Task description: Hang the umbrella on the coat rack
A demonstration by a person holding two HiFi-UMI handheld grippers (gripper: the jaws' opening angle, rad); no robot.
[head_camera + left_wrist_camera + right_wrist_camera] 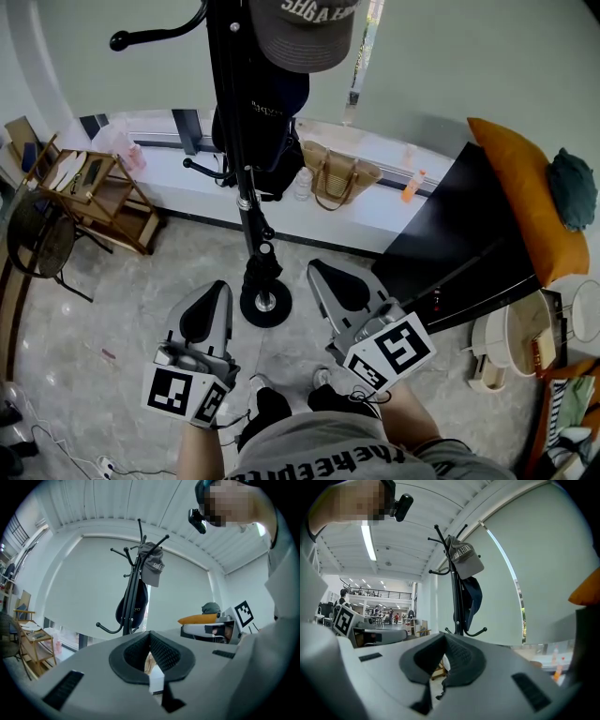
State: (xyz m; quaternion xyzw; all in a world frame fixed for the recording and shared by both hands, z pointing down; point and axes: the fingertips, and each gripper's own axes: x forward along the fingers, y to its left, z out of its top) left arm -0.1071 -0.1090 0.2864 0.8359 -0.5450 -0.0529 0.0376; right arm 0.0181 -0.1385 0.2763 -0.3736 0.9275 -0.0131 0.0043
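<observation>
Nearest, the left gripper (217, 292) and the right gripper (323, 277) are held level, each with its jaws pressed together and nothing between them. Just beyond them stands the coat rack (265, 305). The umbrella (108, 632), apparently the slim black shaft with a curved handle low down, hangs against the rack's pole, beside a dark bag (272, 131) and below a cap (305, 33). On the sill behind, a woven tote (339, 178) stands upright; its contents cannot be seen.
</observation>
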